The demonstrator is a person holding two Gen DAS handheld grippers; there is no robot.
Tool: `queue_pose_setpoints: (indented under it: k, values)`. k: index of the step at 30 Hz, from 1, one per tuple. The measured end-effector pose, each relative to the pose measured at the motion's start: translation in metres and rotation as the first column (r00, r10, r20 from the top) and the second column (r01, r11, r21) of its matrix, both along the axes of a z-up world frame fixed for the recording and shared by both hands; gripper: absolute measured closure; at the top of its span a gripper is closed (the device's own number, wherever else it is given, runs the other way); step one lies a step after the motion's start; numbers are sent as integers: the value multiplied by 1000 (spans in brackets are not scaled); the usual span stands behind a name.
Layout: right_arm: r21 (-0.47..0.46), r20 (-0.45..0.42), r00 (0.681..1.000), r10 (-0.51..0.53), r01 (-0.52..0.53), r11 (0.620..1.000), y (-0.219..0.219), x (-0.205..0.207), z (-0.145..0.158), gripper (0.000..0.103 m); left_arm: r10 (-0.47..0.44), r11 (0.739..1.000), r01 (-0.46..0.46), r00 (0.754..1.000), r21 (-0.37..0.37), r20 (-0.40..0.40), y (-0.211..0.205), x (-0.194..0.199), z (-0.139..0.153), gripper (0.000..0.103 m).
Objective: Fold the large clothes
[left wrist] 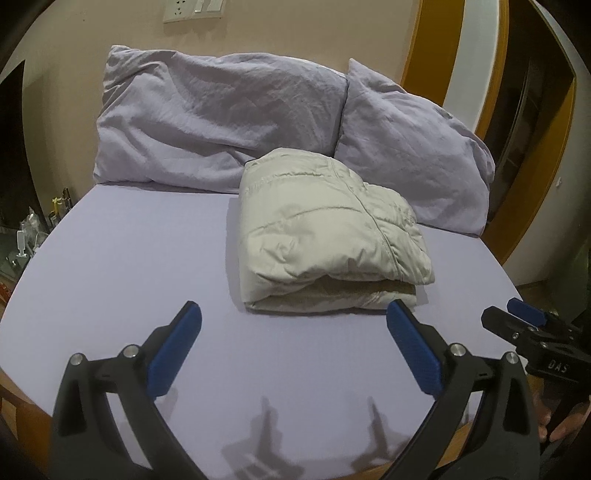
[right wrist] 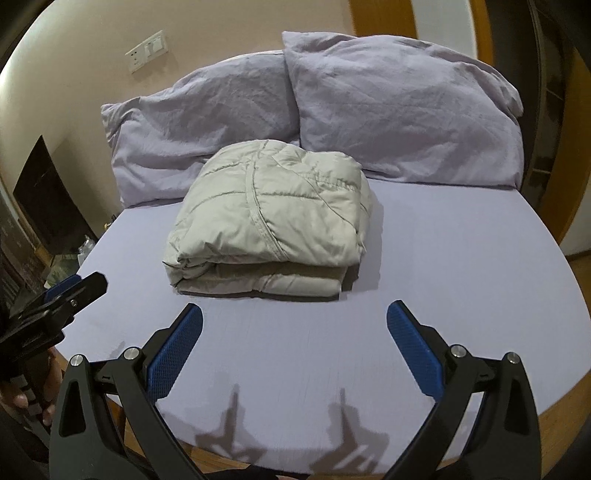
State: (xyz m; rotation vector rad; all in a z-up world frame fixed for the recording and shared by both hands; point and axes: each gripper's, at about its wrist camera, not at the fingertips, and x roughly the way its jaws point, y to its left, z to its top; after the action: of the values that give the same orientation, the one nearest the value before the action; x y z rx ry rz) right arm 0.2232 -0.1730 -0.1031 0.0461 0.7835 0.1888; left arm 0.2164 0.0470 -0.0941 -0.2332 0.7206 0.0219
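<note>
A pale beige quilted jacket (left wrist: 325,236) lies folded in a compact bundle on the lavender bed sheet (left wrist: 129,266), in front of the pillows. It also shows in the right wrist view (right wrist: 269,225). My left gripper (left wrist: 293,317) is open and empty, held above the sheet just short of the bundle's near edge. My right gripper (right wrist: 295,317) is open and empty, also just short of the bundle. Each gripper shows at the side of the other's view: the right one (left wrist: 517,314) and the left one (right wrist: 79,282).
Two lavender pillows (left wrist: 207,122) (left wrist: 410,158) lean against the beige wall behind the jacket. A wall socket plate (left wrist: 184,11) is above them. Small items stand on the floor left of the bed (left wrist: 26,236). An orange-framed door (left wrist: 535,147) is at the right.
</note>
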Motion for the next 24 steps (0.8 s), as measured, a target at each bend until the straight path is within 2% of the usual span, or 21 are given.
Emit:
queue_pose_setpoints:
  k: [10,24]
  values:
    - [4,-5,1000,11,-11,1000,9,-5,-4,1,-33,998,33,999,-49,14,2,-10,-2,3]
    - [13,-36,999,13,-12,1000,12,0,-12,1,-7,999,6,1000,-34,-29,4,-5,-9,3]
